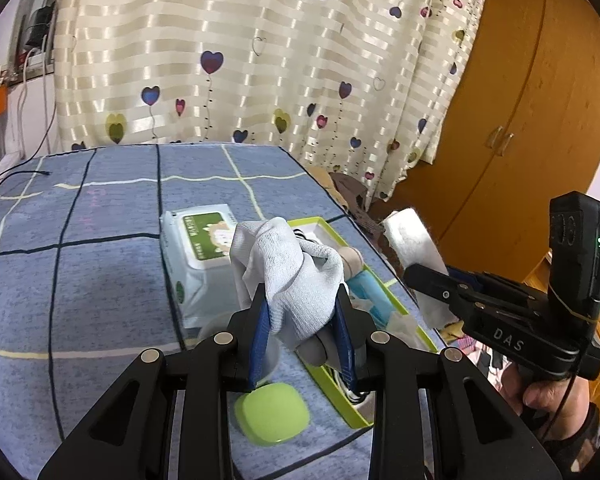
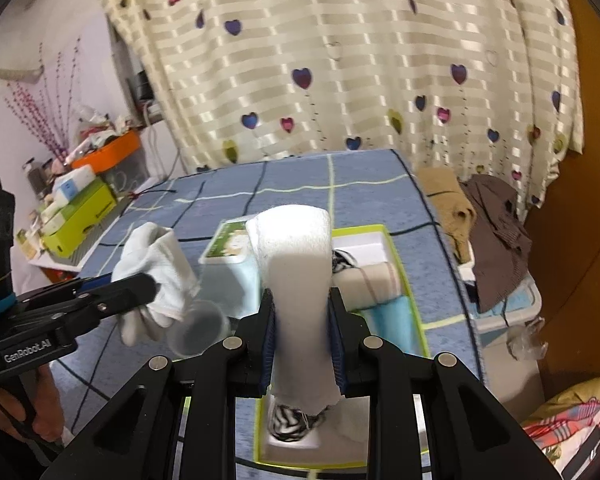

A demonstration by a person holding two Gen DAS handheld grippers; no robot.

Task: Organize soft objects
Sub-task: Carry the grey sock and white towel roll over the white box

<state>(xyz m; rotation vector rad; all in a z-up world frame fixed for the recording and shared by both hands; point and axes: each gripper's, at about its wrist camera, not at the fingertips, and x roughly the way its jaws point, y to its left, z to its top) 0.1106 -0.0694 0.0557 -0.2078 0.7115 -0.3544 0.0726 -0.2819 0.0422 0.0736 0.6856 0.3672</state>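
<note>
My left gripper [image 1: 302,320] is shut on a bunched pale grey sock [image 1: 288,272], held above the blue checked bedspread [image 1: 100,280]. My right gripper [image 2: 302,332] is shut on a rolled white towel [image 2: 296,280] that stands upright between the blue pads, over a green-rimmed white box [image 2: 396,248]. The box [image 1: 332,236] holds a black-and-white striped item [image 2: 292,420], a beige roll and light blue cloth [image 2: 396,320]. In the left wrist view the right gripper [image 1: 420,276] and towel [image 1: 412,240] hang at the right; in the right wrist view the left gripper [image 2: 148,284] and sock [image 2: 156,264] hang at the left.
A wet-wipes pack [image 1: 198,248] lies left of the box. A green soap-like lid [image 1: 272,412] and a clear cup [image 2: 198,328] sit near the front. Clothes [image 2: 496,232] pile beside the bed; a cluttered shelf [image 2: 80,208] stands at the left, a wooden wardrobe [image 1: 520,120] at the right.
</note>
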